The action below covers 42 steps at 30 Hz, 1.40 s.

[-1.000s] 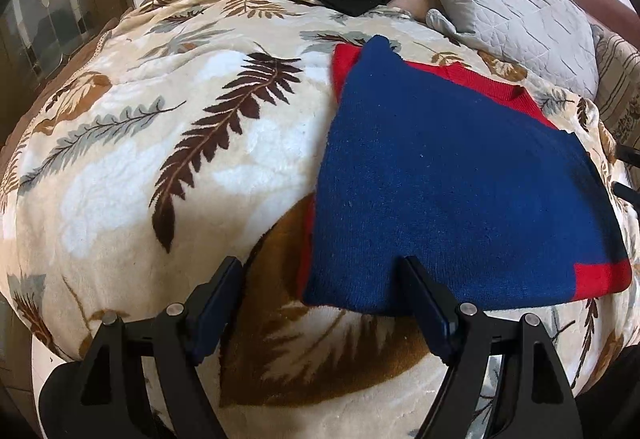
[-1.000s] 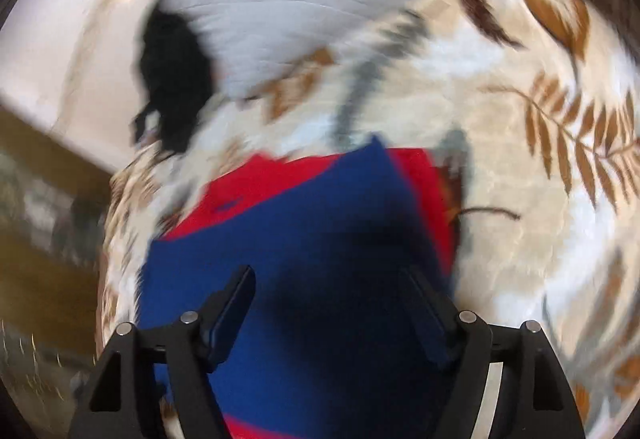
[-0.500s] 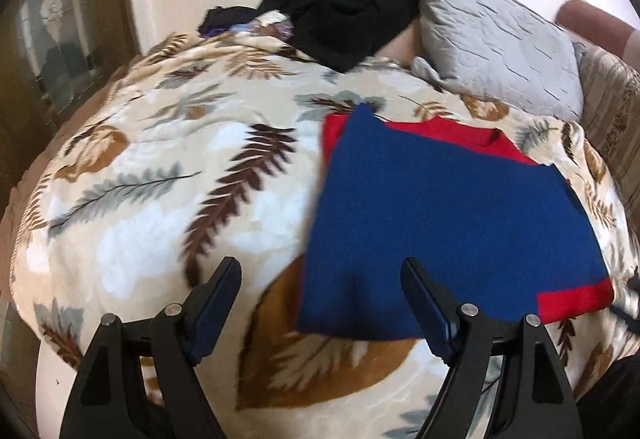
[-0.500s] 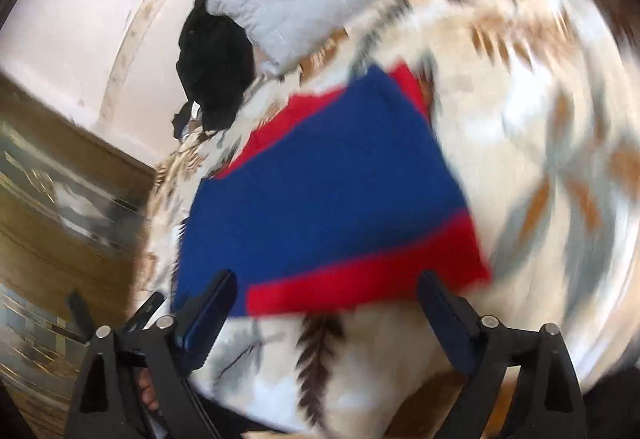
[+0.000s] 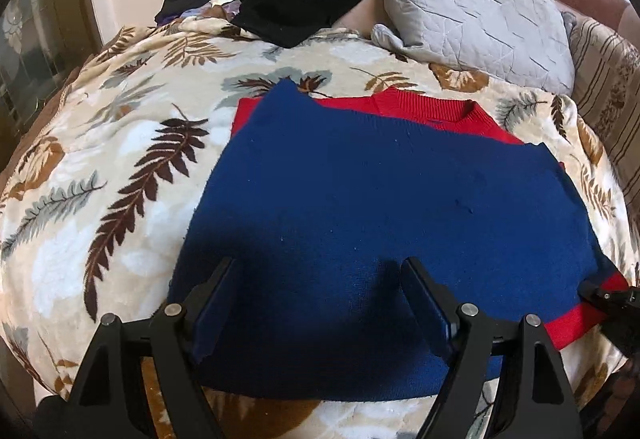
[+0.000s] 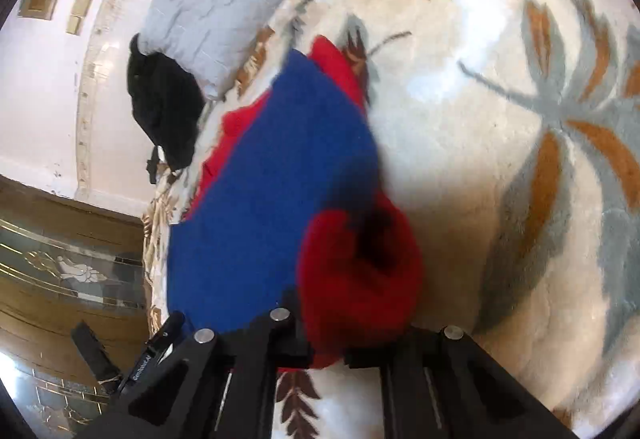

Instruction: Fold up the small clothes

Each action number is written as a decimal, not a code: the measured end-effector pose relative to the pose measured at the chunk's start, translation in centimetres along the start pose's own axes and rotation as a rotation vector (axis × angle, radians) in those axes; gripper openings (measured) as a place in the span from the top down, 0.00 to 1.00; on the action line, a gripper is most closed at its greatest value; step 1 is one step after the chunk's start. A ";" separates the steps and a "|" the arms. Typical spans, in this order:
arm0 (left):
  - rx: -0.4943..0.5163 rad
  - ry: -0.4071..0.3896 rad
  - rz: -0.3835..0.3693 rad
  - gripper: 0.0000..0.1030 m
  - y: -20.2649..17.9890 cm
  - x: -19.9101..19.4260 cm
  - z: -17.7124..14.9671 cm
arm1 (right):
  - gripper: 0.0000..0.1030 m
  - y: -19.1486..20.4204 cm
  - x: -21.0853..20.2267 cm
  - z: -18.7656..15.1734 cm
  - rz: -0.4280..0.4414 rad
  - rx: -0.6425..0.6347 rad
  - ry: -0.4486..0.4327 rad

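Sweater (image 5: pixel 380 207) – blue and red knit, flat on the leaf-print blanket (image 5: pixel 120 159) | my right gripper (image 6: pixel 320 355) pinches its red hem corner | left gripper (image 5: pixel 316 303) spread over the near edge, holding nothing | risk: one-corner pull drags the whole sweater askew

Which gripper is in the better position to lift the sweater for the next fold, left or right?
Right. The right gripper is already shut on the red hem of the sweater; the left gripper hangs open over the blue part, holding nothing.
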<state>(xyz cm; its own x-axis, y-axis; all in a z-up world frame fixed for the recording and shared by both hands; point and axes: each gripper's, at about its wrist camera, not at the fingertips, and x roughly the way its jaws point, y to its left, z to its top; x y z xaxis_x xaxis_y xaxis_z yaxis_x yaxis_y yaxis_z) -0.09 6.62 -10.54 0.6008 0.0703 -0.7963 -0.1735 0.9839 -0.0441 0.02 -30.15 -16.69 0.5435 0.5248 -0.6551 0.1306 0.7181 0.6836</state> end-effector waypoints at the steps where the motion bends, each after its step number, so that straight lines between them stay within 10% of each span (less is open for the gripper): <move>1: 0.000 -0.020 0.000 0.20 0.2 -0.6 0.0 | 0.91 1.0 -1.5 -0.5 -0.011 -0.049 -0.046; 5: 0.030 -0.119 0.028 0.19 0.5 -1.8 0.1 | 0.87 -0.2 -1.7 -1.5 -0.158 -0.134 -0.032; 8: 0.043 0.023 0.058 0.17 0.5 2.2 -0.4 | 0.73 -2.5 -2.0 -0.9 -0.025 -0.051 0.014; 10: 0.031 -0.018 0.049 0.16 0.7 2.1 -0.6 | 0.25 -2.1 -4.5 0.0 -0.042 -0.081 -0.021; 11: 0.043 -0.013 0.051 0.16 0.6 2.2 -0.7 | 0.20 -1.8 -5.7 0.5 -0.056 -0.106 -0.069; 15: 0.040 -0.025 0.043 0.11 1.2 2.6 -1.0 | 0.18 -0.5 -5.4 5.6 0.030 -0.163 -0.063; 22: 0.036 -0.029 0.045 0.09 1.1 2.6 -1.2 | 0.22 1.9 7.4 14.3 -0.073 -0.278 0.146; 23: 0.035 -0.027 0.045 0.09 1.1 2.7 -1.2 | 0.36 2.2 7.3 14.2 -0.071 -0.313 0.147; 24: 0.035 -0.027 0.045 0.08 1.1 2.7 -1.2 | 0.85 2.9 7.6 14.2 -0.068 -0.323 0.180; 26: 0.035 -0.028 0.038 0.08 1.1 2.7 -1.2 | 0.86 4.8 5.9 13.9 -0.111 -0.413 0.097; 32: 0.036 -0.030 0.038 0.06 1.1 2.8 -1.3 | 0.68 2.4 6.6 14.0 -0.176 -0.290 0.061; 34: 0.040 -0.028 0.033 0.06 1.2 2.8 -1.4 | 0.31 3.3 5.4 13.3 -0.202 -0.313 0.046; 42: 0.010 -0.003 0.022 0.06 1.7 1.6 -0.9 | 0.26 9.3 -1.2 4.9 -0.052 -0.460 -0.043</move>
<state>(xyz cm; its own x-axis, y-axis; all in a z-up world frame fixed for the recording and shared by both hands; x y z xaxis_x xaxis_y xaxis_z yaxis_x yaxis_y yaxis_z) -0.19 8.30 -12.42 0.5991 0.0922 -0.7954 -0.1790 0.9836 -0.0208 4.60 -26.39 -7.97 0.5813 0.4703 -0.6640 -0.2174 0.8761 0.4302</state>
